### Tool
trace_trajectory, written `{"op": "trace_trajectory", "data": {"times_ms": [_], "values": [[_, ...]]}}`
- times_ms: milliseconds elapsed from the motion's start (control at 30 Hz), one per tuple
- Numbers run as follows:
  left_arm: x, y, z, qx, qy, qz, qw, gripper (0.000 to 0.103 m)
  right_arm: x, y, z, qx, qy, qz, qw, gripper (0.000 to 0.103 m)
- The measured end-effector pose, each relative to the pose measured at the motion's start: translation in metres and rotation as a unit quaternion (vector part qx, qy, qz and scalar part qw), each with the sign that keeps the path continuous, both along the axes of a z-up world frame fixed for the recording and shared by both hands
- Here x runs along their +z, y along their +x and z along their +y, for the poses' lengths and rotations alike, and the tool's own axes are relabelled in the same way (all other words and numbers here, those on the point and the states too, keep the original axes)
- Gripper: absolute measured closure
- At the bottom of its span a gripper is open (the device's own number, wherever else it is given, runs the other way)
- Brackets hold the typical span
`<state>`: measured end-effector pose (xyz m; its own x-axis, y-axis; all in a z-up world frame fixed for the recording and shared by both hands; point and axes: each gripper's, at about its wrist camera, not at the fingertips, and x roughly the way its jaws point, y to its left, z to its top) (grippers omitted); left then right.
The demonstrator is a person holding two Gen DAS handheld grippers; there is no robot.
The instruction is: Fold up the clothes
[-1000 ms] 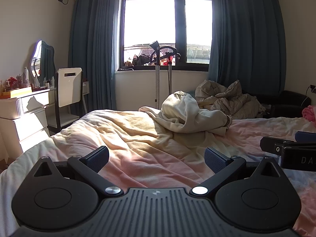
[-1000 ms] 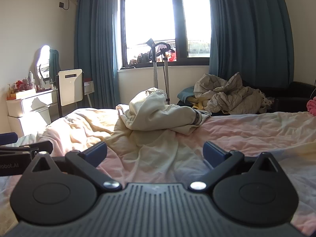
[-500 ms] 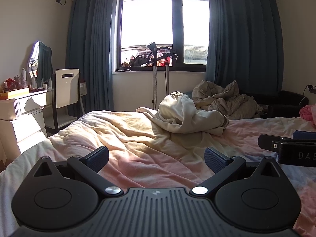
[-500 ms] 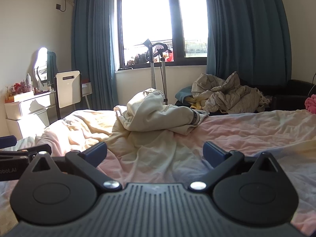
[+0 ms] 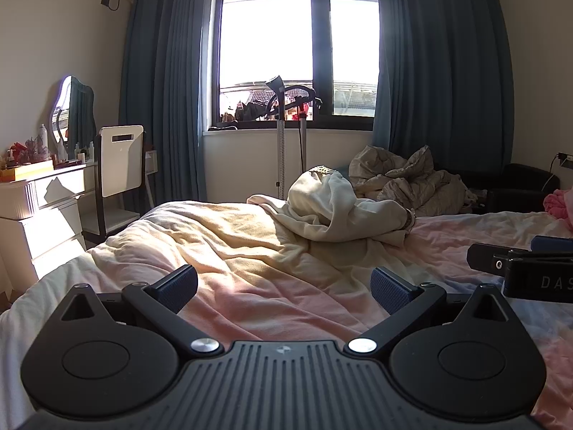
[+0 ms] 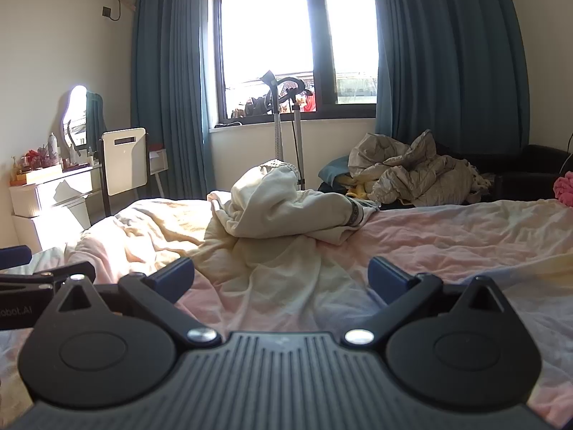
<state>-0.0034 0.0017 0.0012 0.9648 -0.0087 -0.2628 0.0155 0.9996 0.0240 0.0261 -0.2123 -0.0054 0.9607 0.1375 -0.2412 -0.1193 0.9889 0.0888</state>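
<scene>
Cream-coloured crumpled sweatshirt with a striped cuff (image 5: pixel 340 211) (image 6: pixel 286 204) lies heaped near the far side of the bed with a rumpled pink and pale yellow cover (image 5: pixel 250 268) (image 6: pixel 447 240), well ahead of both tools. Left hand-held gripper (image 5: pixel 284 288) hovers low over the bed cover with its blue-padded jaws spread wide and nothing between them. Right hand-held gripper (image 6: pixel 281 277) is likewise spread wide and empty, just above the cover; the sweatshirt sits straight ahead of it. In the left wrist view the right tool's black side shows at the right edge, and in the right wrist view the left tool's side shows at the left edge, so the two are side by side.

Beyond the bed, a pile of beige quilted bedding (image 5: pixel 412 182) (image 6: pixel 415 175) rests on a dark sofa. A garment steamer on a pole (image 5: pixel 283 125) stands before the bright window with dark blue curtains (image 5: pixel 161 89). At the left are a white dressing table with a wavy mirror (image 5: pixel 43 186) and a white-backed chair (image 5: pixel 121 159).
</scene>
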Motion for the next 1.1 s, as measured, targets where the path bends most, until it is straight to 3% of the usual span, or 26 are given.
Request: {"op": "trace_trajectory", "data": {"times_ms": [1100], "values": [[-0.0002,-0.0014,-0.0001,-0.006,0.002,0.001,1.0,0.0,-0.0043,0.0012,0.0022,-0.006,0.0,0.006,1.0,0.0]]}}
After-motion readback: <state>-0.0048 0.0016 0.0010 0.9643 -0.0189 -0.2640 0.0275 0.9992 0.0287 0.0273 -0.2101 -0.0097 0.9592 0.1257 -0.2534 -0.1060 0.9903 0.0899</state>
